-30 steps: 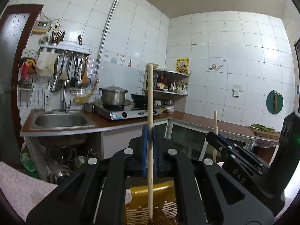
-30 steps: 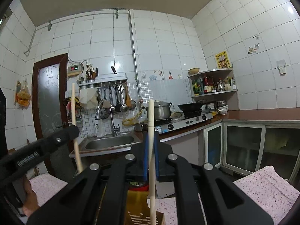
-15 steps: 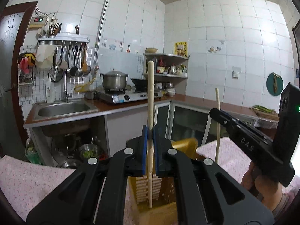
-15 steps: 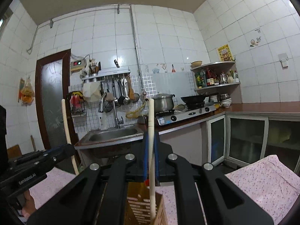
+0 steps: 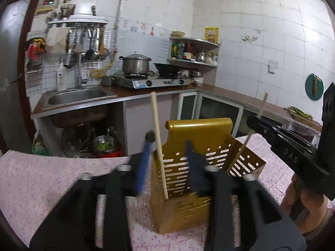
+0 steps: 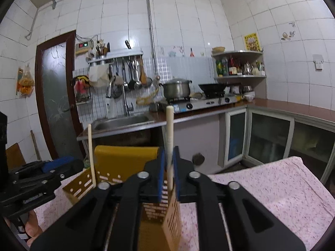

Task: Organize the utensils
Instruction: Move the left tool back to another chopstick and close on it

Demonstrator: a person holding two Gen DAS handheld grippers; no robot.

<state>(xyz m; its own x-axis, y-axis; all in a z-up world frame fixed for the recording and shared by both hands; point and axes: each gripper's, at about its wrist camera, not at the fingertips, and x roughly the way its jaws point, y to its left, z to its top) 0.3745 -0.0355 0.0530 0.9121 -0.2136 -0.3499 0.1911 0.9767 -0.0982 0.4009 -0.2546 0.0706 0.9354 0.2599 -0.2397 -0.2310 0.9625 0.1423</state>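
Note:
A gold slotted utensil holder (image 5: 201, 163) stands on the pink-clothed table. My left gripper (image 5: 169, 146) is open, its jaws spread either side of a wooden chopstick (image 5: 158, 138) that stands loose inside the holder. My right gripper (image 6: 168, 165) is shut on a second chopstick (image 6: 169, 129), whose lower end reaches into the holder (image 6: 125, 163). The right gripper also shows in the left wrist view (image 5: 278, 133), and the left gripper in the right wrist view (image 6: 37, 173) beside the first chopstick (image 6: 91, 152).
The pink floral tablecloth (image 6: 261, 188) covers the table around the holder. Behind are a sink counter (image 5: 75, 98), a gas stove with a steel pot (image 5: 136, 64), hanging ladles, and corner shelves. Pans sit under the sink.
My left gripper has opened and let go of its chopstick, which now stands in the holder. Both grippers have moved lower toward the holder. The right gripper still holds its chopstick.

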